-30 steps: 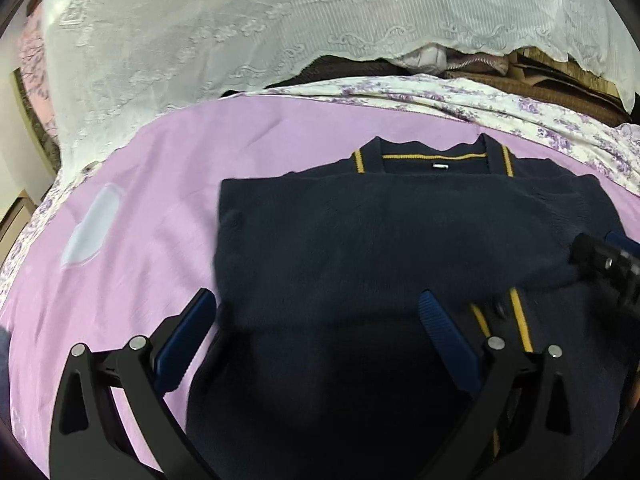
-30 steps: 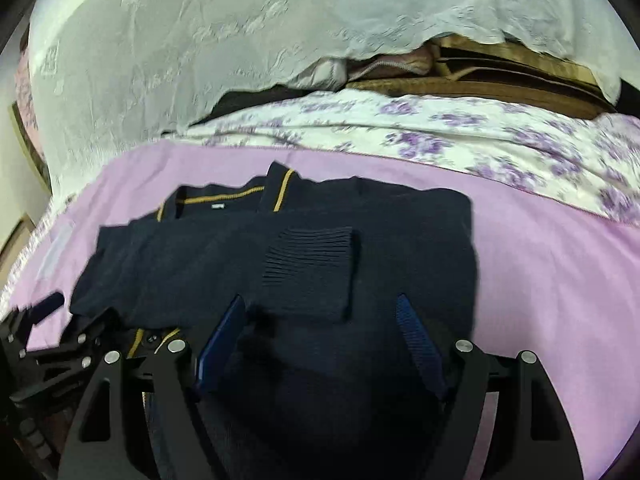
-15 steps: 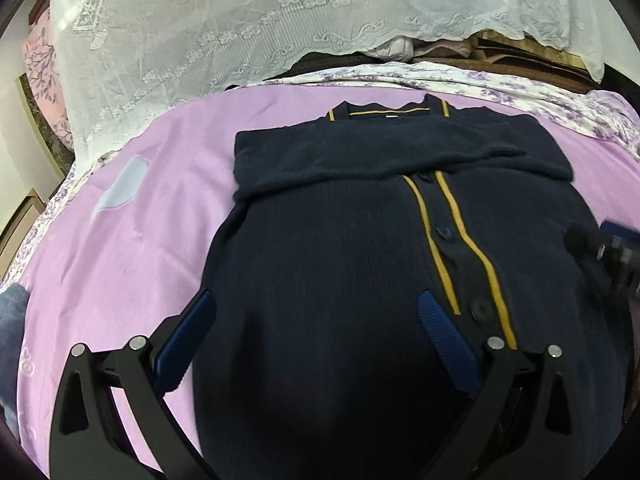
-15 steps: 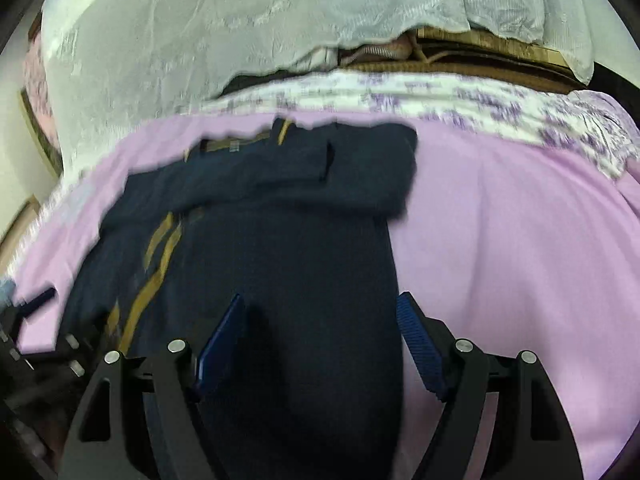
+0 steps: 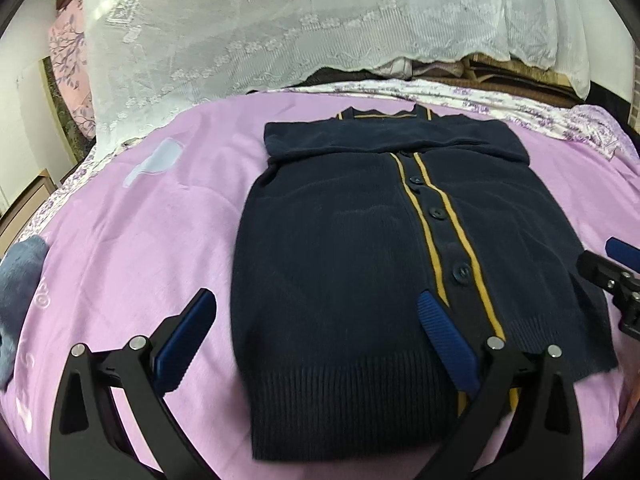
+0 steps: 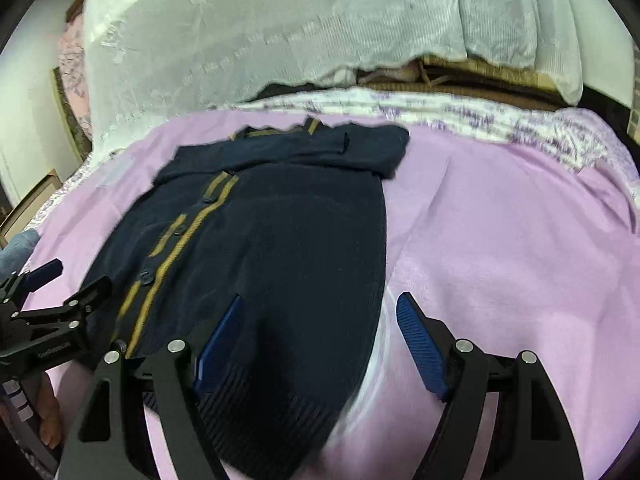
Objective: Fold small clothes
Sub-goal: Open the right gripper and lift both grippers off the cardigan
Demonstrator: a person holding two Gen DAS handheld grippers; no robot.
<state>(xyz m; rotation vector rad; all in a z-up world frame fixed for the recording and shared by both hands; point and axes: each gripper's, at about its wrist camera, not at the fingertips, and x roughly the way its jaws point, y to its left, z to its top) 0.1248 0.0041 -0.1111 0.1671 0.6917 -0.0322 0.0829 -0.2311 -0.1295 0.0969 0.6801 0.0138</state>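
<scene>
Your left tool (image 5: 316, 330) and right tool (image 6: 320, 330) both gape empty over the navy cardigan (image 5: 384, 264), seemingly clear of its hem.

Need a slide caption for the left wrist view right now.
Open left hand-held gripper above the hem of a navy cardigan, sleeves folded across its chest, on a lilac blanket.

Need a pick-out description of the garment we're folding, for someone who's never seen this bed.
Start from the pink-purple bedsheet below the white lace cover. The navy cardigan lies flat on the sheet, sleeves folded across its chest. Twin yellow stripes flanking a row of dark buttons mark it out from the plain blue-grey cloth at the left edge.
</scene>
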